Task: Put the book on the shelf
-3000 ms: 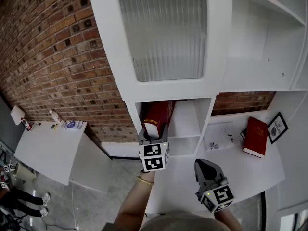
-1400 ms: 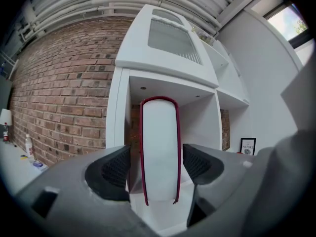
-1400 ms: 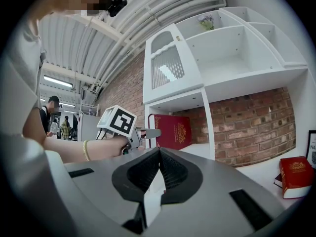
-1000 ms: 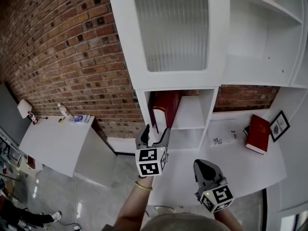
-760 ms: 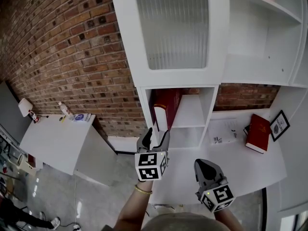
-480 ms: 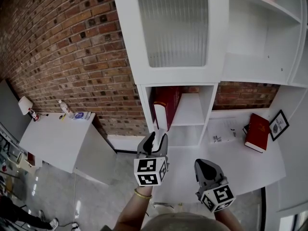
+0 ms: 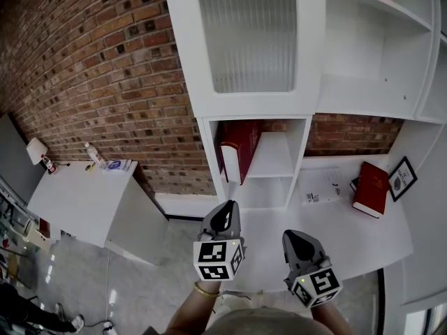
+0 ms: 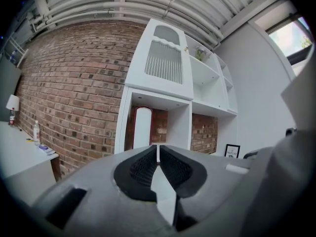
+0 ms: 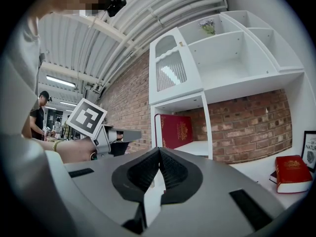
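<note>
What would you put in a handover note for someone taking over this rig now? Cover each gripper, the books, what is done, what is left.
Left gripper: jaws have just been closing, now shut, nothing between them.
Right gripper: shut, empty.
Book: upright in the cubby, at its left wall.
Second book: flat on the counter, right of the cubby.
Done: one book shelved.
Left: perhaps shelve the second book; neither gripper is near it.

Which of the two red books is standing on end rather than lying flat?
The red book in the shelf compartment stands on end; the other red book lies flat on the white counter.
</note>
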The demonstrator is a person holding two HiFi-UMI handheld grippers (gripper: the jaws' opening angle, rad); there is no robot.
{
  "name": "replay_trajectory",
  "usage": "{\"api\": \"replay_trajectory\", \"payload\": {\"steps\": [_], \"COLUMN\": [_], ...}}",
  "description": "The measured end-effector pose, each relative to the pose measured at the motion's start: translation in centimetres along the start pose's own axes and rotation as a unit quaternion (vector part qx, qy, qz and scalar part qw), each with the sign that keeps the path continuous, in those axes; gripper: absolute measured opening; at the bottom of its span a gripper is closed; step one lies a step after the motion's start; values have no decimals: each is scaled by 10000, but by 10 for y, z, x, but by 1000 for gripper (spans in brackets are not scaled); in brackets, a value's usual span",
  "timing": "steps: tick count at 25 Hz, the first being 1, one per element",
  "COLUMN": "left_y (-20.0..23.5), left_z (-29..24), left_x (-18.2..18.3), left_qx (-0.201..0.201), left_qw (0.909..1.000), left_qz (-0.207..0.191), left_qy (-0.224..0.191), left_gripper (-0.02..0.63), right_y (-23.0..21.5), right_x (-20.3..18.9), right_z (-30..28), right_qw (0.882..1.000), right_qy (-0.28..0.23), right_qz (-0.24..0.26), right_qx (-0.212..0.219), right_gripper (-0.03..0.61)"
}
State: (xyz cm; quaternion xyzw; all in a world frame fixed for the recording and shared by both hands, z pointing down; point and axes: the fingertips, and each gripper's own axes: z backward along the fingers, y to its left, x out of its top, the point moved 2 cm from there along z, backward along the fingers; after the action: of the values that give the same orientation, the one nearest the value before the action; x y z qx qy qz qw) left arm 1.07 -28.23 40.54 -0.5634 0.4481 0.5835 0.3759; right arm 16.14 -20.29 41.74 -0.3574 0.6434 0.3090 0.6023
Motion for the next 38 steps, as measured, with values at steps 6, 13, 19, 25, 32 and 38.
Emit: {"api": "replay_trajectory", "payload": {"steps": [6,13,19,25,32,38], "left_y": [-8,-14,-20,-23,-28,-33], "left_z": [16,34,50,69,90,99], "left_x": [-5,-12,-15,-18,-23,-28], "left_qx": [5,-18,-23,-31,-52,-99], "left_qw": [10000,10000,9999,9998,9996,9994], "left_qz": [49,78,120,206,286,336], "left_qy": [15,44,2,-4,-22,-16], "left_gripper": [11,9,9,9,9,9], "right_y": [3,8,13,19,26,26], "right_x": [-3,-8,-10,-10,-13,-15], "right_z": [10,22,32,40,49,55], "right_qw": [10000,10000,10000,10000,10000,10000], "right_qy": [0,18,-37,-76,-61,-52], "right_qz": [-6,-32,-2,-15,-36,-14], "right_qx": [-15,-37,-28,-27,3,22], "right_gripper": [8,8,8,8,8,8]}}
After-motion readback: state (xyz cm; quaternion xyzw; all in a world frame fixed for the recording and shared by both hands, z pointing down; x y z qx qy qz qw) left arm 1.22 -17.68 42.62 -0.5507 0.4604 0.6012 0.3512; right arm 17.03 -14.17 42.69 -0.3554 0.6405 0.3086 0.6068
